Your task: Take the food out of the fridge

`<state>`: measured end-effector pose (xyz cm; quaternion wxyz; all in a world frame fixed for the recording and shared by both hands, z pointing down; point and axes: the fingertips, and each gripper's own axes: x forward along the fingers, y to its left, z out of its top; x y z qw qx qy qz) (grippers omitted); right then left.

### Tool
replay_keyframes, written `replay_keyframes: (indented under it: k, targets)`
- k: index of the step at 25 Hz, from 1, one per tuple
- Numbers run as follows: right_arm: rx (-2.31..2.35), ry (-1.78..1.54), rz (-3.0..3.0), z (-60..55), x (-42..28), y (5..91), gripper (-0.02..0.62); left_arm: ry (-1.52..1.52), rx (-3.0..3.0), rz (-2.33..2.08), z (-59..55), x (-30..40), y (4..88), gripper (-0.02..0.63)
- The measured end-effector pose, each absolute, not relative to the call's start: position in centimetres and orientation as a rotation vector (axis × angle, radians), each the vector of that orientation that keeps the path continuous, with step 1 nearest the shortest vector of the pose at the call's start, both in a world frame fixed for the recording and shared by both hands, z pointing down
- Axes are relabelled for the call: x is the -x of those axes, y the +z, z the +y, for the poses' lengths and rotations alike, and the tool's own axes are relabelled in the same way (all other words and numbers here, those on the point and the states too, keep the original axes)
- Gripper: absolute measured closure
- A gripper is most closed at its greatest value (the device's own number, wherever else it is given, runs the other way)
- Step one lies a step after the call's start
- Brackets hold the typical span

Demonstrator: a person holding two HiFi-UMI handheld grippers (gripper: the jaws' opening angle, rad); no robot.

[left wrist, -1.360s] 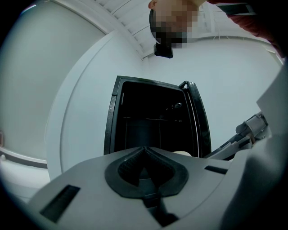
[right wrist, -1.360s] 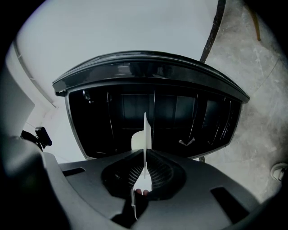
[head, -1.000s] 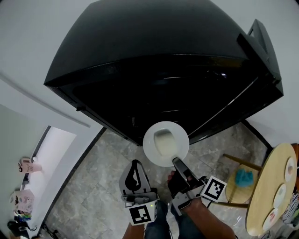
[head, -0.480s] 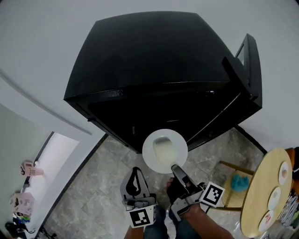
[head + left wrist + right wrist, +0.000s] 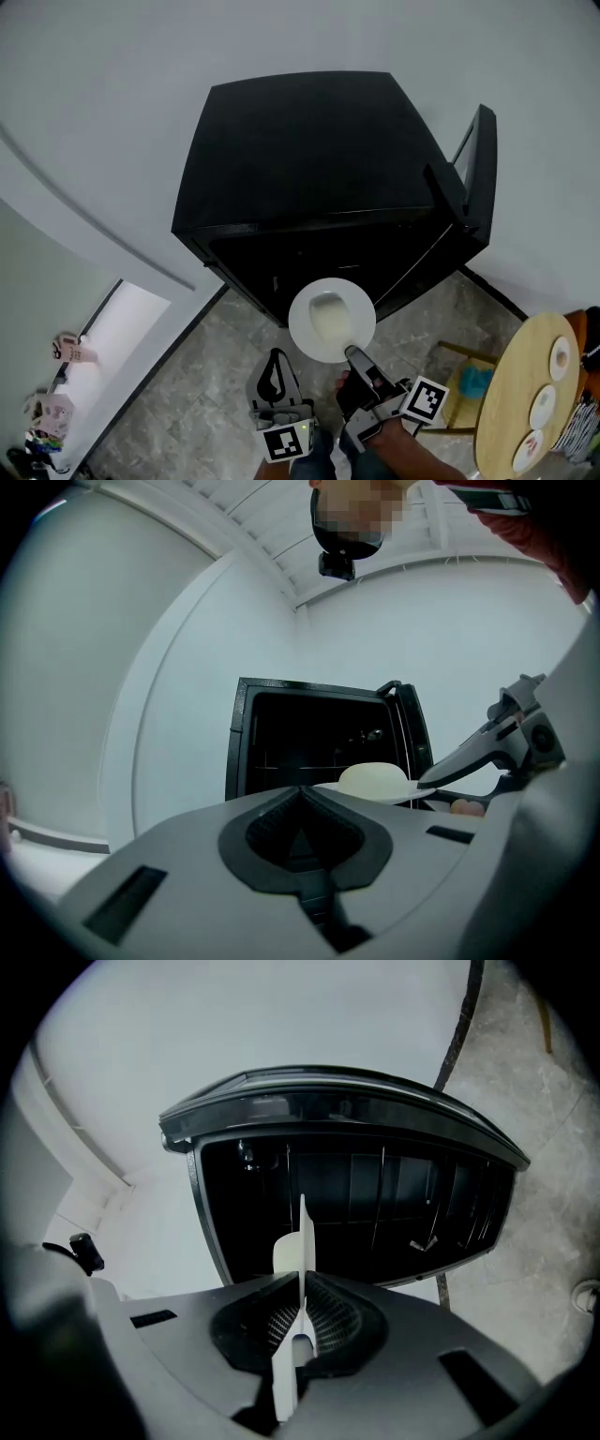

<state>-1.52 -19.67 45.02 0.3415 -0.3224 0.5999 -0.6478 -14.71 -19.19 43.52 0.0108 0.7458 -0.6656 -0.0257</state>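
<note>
A white plate [image 5: 332, 321] with a pale, creamy lump of food [image 5: 327, 315] on it hangs level in front of the open black fridge [image 5: 309, 150]. My right gripper [image 5: 353, 355] is shut on the plate's near rim; in the right gripper view the plate [image 5: 301, 1269] stands edge-on between the jaws. My left gripper [image 5: 273, 371] hangs low beside it with its jaws together and nothing between them. In the left gripper view the plate [image 5: 375, 785] shows at the right with the fridge [image 5: 323, 738] behind.
The fridge door [image 5: 473, 164] stands swung open at the right. A round wooden table [image 5: 525, 394] with several small dishes sits at the lower right, a stool with a blue cloth [image 5: 466, 380] beside it. Grey stone floor [image 5: 206, 375] lies below; a white wall is behind.
The plate has stayed in my right gripper while the view has drawn back from the fridge, which now looks smaller and farther. The left gripper has kept its place.
</note>
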Motion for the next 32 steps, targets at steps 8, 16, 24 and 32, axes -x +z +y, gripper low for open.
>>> replay_keyframes:
  k: [8,16,24,32]
  targets:
    - [0.824,-1.684,1.565,-19.1,1.6,41.7,0.558,-0.108,-2.315,-2.055,-18.4,14.3,40.8,0.593]
    - [0.823,-1.662,1.574,-18.6,1.0,38.5,0.558,-0.099,-2.324,-2.083,-17.5,15.5,37.7,0.592]
    - [0.820,-1.668,1.576,-17.5,1.2,36.0,0.558,-0.102,-2.356,-2.083,-16.6,15.9,33.9,0.592]
    - [0.820,-1.679,1.583,-16.8,1.3,33.6,0.558,-0.118,-2.356,-2.096,-15.6,15.8,31.3,0.592]
